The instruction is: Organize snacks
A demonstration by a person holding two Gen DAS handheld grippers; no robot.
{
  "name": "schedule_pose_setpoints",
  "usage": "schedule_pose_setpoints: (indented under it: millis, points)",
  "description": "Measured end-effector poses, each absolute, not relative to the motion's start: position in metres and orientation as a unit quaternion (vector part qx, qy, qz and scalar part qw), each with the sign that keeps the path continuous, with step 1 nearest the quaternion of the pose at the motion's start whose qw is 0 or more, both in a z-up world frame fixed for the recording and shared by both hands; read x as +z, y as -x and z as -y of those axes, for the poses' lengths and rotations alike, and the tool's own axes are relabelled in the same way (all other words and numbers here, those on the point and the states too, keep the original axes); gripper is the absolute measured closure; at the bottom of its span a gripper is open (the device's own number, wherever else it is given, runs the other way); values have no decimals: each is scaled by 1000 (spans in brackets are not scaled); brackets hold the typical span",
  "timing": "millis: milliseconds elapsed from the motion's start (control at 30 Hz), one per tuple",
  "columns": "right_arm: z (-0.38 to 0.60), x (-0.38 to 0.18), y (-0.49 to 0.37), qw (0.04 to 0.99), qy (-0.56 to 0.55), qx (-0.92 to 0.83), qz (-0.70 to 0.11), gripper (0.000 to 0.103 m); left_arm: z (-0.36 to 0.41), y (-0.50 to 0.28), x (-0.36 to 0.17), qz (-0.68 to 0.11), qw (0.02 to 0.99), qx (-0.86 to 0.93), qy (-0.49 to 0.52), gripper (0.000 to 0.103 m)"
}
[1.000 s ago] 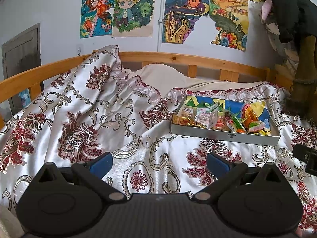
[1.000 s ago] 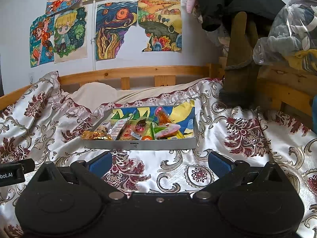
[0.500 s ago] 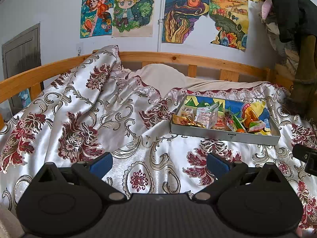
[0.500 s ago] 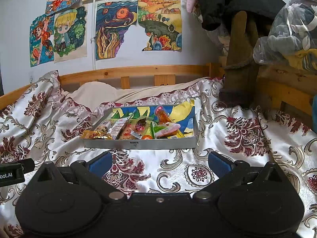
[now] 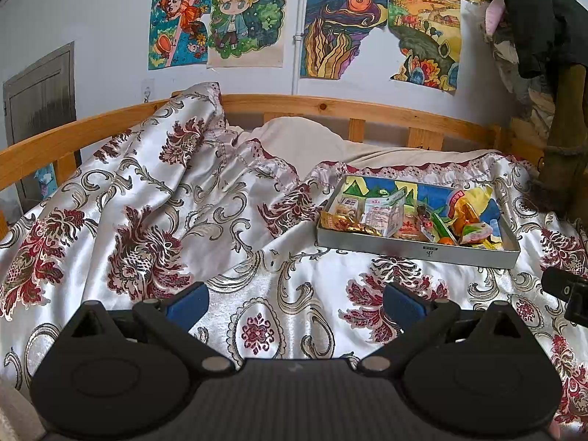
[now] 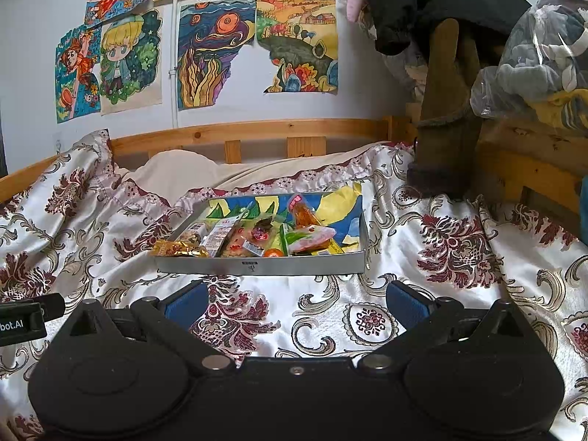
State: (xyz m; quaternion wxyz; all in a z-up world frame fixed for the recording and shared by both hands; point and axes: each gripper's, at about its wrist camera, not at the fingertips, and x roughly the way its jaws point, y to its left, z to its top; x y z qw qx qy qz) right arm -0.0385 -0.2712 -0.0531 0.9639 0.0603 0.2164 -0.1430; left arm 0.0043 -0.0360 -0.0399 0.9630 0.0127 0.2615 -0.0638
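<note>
Hovering spread and empty over the bedspread [image 5: 257, 257], the left gripper [image 5: 296, 299] sees the snack tray [image 5: 415, 251] ahead-right. Right gripper [image 6: 297, 301], likewise parted, faces it squarely; approach low, picking one packet.

Bedspread [image 6: 422, 286]: glossy satin cloth, smooth. Tray [image 6: 257, 262]: matt grey metal walls; snack packets [image 6: 308, 237] shiny plastic and foil. Bed rail [image 5: 330, 104]: varnished wood; wall drawings [image 5: 242, 18] paper.

— How do the two stand?
— Left gripper [image 5: 296, 303]: jaws spread wide, nothing between them.
— The other?
— Right gripper [image 6: 297, 303]: equally spread, level, just beside the left.
</note>
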Motion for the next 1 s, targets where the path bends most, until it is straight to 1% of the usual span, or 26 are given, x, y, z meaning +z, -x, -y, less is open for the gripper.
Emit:
schedule_pose_setpoints:
  millis: [800,1000]
  points:
    - [271,-54,39,964,-61,-142,-218,1,37,-3,-42,-264,962,-66,-12,0]
    - [271,-53,39,964,-61,-142,-218,1,40,-4,-40,-262,963,-54,-29,0]
